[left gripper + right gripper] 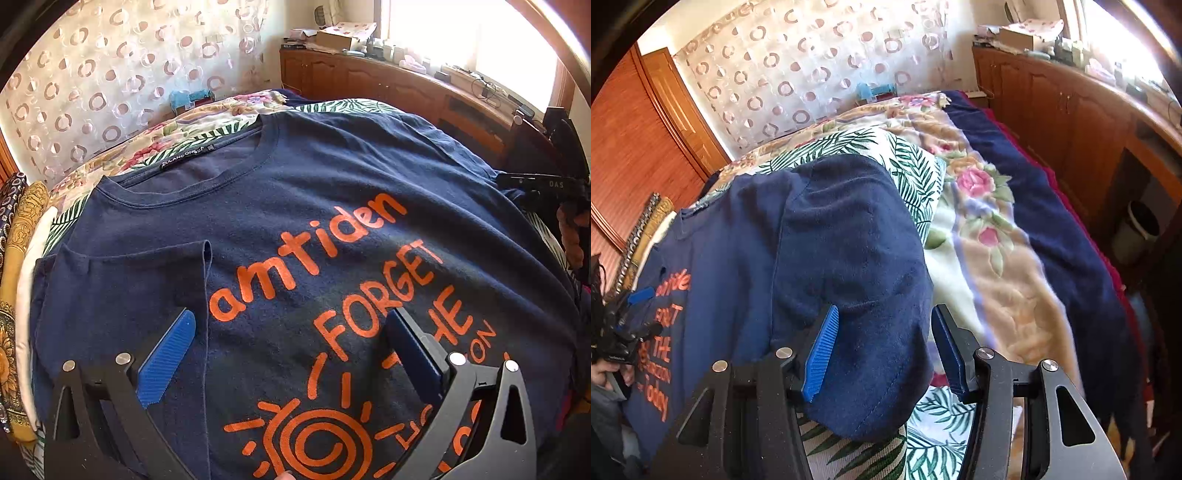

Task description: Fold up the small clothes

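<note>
Hovering over the bed [990, 236], I have both claws aimed down at the navy T-shirt [332, 192], which lies face up across the leaf-print cloth [916, 166] near the bed's left side, collar toward the far end by the curtain [110, 74].

Starting at the left: the shirt's left sleeve [122, 280] is already turned inward onto the chest, its hem lying just beside the orange lettering [325, 254], so that side looks done to me. My left claw [291, 332] hangs above that folded edge with its blue pads apart and nothing between them; I read it as parked there to pin the fold flat while the other side gets worked.

Moving right across the print, the shirt's body is smooth and spread, which is why it can be folded in place.

At the right, the other sleeve [849, 258] still sticks out over the leaf-print cloth toward the floral blanket. My right claw [882, 339] stands open astride its outer edge, one pad over the fabric and one past it; whether a pad already touches the cloth I cannot quite tell, the lens bends things too much. I am placed here to pinch that sleeve and carry it inward to match the left.
</note>
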Demonstrator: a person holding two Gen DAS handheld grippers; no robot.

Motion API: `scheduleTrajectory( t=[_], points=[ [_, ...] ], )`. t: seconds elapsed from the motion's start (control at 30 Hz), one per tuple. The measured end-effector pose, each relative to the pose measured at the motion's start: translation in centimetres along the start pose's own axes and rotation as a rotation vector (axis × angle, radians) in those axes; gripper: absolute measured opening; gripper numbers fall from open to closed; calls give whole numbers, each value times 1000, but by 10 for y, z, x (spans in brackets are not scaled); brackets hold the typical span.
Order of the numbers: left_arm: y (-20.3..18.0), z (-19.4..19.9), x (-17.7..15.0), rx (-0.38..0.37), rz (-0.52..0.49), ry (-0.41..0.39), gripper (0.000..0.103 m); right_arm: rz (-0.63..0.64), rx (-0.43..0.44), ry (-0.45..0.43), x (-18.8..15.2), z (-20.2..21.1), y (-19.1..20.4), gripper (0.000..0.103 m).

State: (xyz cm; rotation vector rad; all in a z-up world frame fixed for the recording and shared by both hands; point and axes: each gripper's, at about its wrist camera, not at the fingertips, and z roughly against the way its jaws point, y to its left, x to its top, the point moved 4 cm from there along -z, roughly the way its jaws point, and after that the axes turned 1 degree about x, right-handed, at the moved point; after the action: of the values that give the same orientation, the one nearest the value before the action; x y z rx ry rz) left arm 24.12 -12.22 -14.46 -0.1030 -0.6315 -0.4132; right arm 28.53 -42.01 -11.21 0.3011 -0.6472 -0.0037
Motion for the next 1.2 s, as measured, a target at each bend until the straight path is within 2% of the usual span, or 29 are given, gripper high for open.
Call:
scheduleTrajectory(
  t=[0.1,0.17,0.37,0.5,0.7,0.8,0.97,1.0,1.07,1.1,1.13,1.2],
  points=[
    [0,0,0,0,0,0,103,-15,31,3,0,2,-3,51],
    [0,0,0,0,0,0,103,-5,63,3,0,4,-2,34],
    [0,-1,0,5,5,0,103,97,-4,-27,4,15,9,12],
    [0,-1,0,4,5,0,103,186,-67,-94,13,29,26,10],
    [0,-1,1,5,5,0,103,330,-34,-204,31,49,83,10],
    [0,-1,1,4,3,1,103,403,23,-220,25,45,115,10],
    [-1,-2,1,0,7,4,103,441,71,-151,3,20,132,11],
    [-1,-1,1,-1,8,6,103,436,73,-140,-1,16,130,15],
    [0,0,1,-9,18,6,103,411,62,-128,-3,14,122,34],
    [0,1,1,-28,29,7,103,393,74,-121,-2,13,116,40],
    [1,2,1,-41,35,6,103,379,85,-115,-3,14,111,51],
    [1,5,0,-84,56,-12,103,354,81,-131,-1,21,101,55]
  ],
)
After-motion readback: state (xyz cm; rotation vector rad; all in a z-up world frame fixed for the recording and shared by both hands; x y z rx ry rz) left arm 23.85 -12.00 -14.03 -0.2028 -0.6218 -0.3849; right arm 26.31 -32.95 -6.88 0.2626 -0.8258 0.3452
